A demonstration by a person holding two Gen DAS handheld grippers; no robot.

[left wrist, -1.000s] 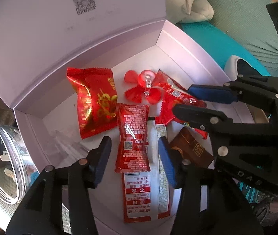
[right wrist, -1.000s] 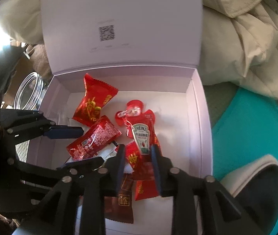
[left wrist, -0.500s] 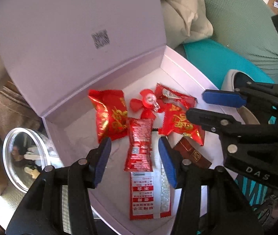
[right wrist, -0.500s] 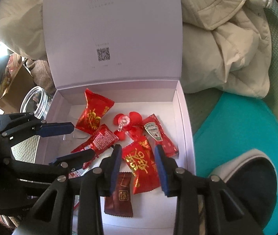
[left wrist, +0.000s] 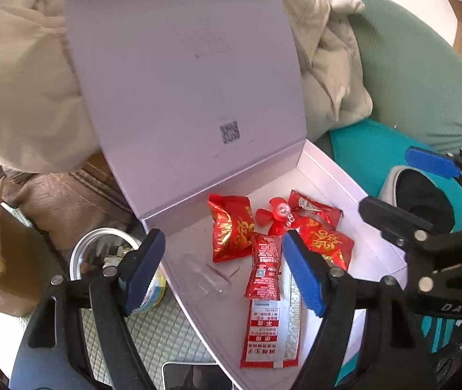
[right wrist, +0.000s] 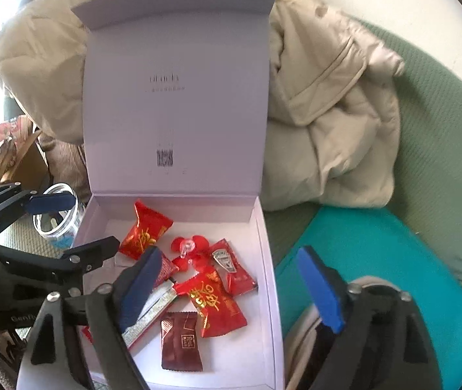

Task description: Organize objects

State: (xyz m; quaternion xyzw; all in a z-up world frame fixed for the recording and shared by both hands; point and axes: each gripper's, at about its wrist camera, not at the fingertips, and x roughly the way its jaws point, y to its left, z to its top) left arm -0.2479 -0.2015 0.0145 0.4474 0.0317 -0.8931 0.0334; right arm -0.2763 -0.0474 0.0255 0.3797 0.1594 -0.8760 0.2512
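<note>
Both grippers hang above the box, jaws wide apart, nothing held: left gripper (left wrist: 223, 269) over the box's left-front part, right gripper (right wrist: 231, 289) over its right side w/ one finger out past the wall.

Box (right wrist: 271, 292) is pale lilac card, lid (right wrist: 175, 97) standing up at the back. Inside, bunched mid-floor:
- candy bag (right wrist: 144, 234) near back wall, puffy red foil
- 2nd candy bag (right wrist: 214, 305) toward front, overlapping the ketchup
- ketchup sachet (right wrist: 229, 265) just right of the hook
- red sachet (left wrist: 265, 266) w/ long strip pack (left wrist: 271, 331) under it, strip running toward front edge
- brown sachet (right wrist: 180, 341) alone at front
- suction hook (right wrist: 187, 248), red petals, clear knob

Handling, my guess: all v. light. Foil bags are slick and air-filled, squashy, so pinch by a crimped end seam, not the belly. Ketchup is soft liquid; hard squeeze could burst it, take the flat sealed edge. Flat sachets lie tight to the floor, so slide a finger under a corner or grip a lifted end. Hook is rigid plastic, easiest by the knob. Overlapped ones may drag neighbours.

Jar (right wrist: 57, 214) sits outside, left of box.
</note>
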